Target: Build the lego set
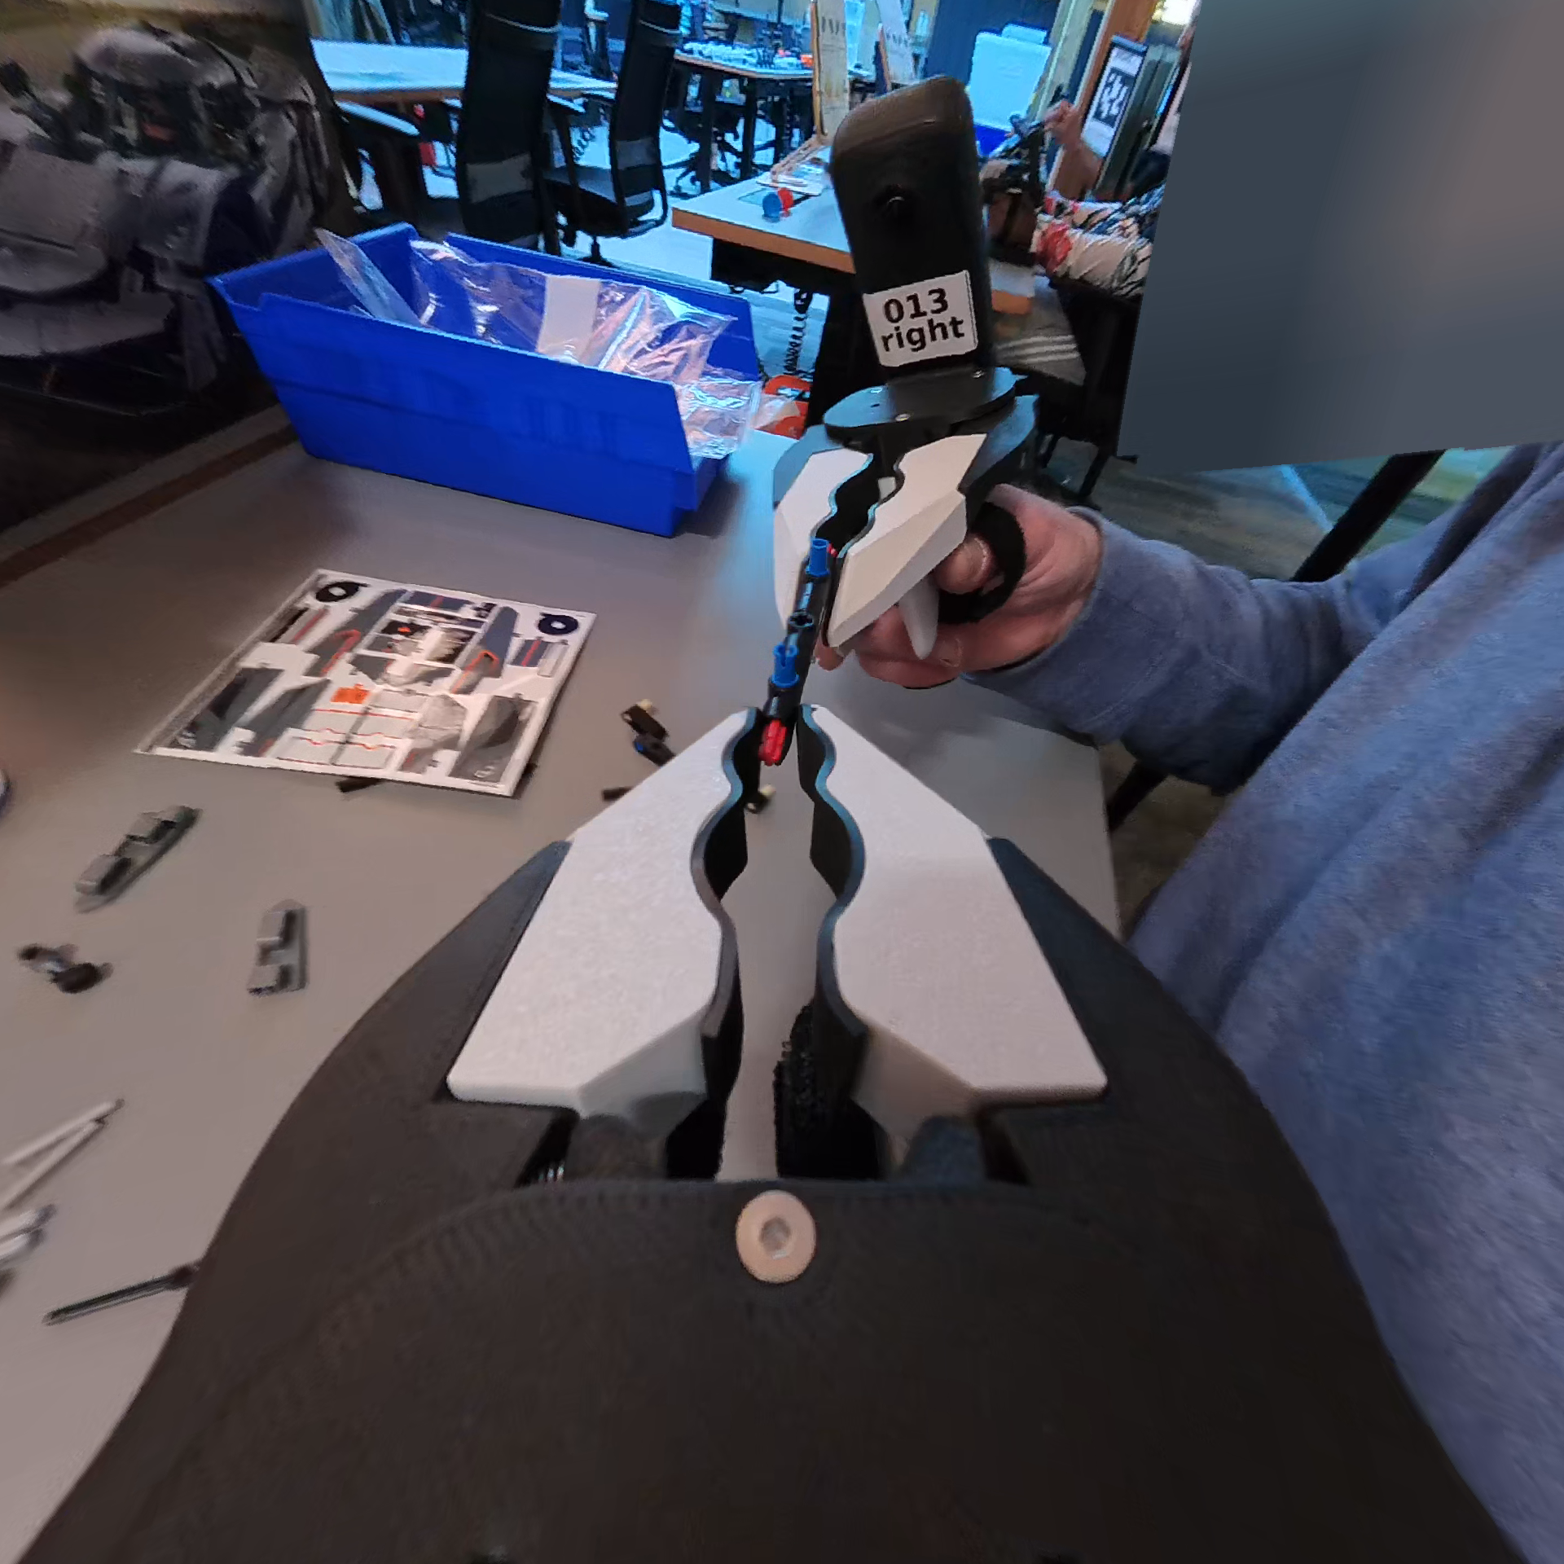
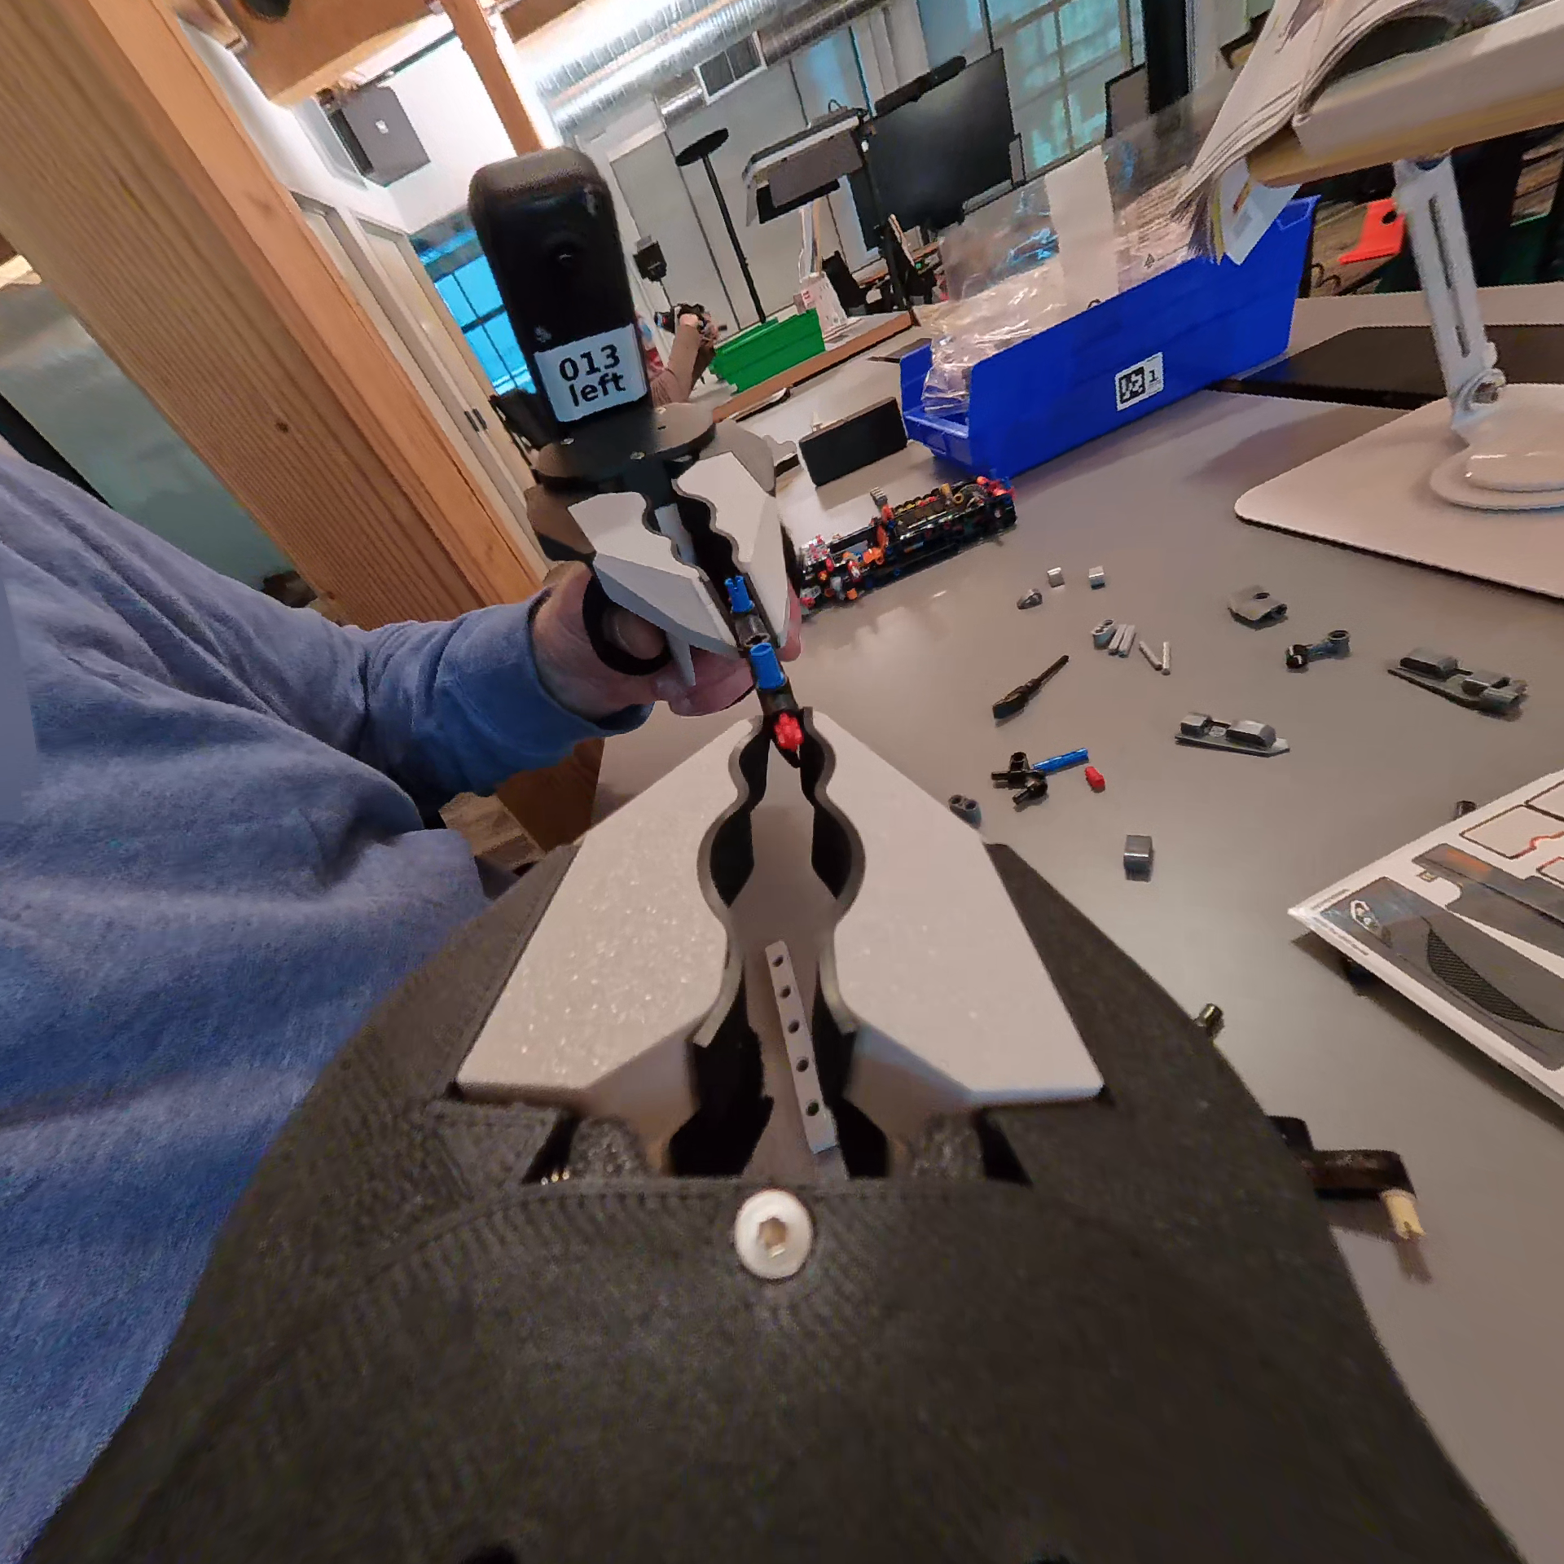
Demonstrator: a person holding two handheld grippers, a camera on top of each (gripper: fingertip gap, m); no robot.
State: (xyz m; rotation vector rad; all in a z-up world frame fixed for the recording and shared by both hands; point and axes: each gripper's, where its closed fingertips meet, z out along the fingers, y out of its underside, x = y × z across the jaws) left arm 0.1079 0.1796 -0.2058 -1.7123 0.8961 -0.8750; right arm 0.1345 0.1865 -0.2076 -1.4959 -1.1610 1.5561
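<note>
Blue bin (image 1: 474, 423) on the grey table (image 1: 660, 542) holds clear plastic bags (image 1: 542, 313).

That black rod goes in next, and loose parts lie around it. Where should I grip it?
Take the black rod mid-shaft, from straight above, with the fingers across its thin width. It lies flat and slanted on the table, apart from the other parts, and its lower-left end is thicker.
</note>
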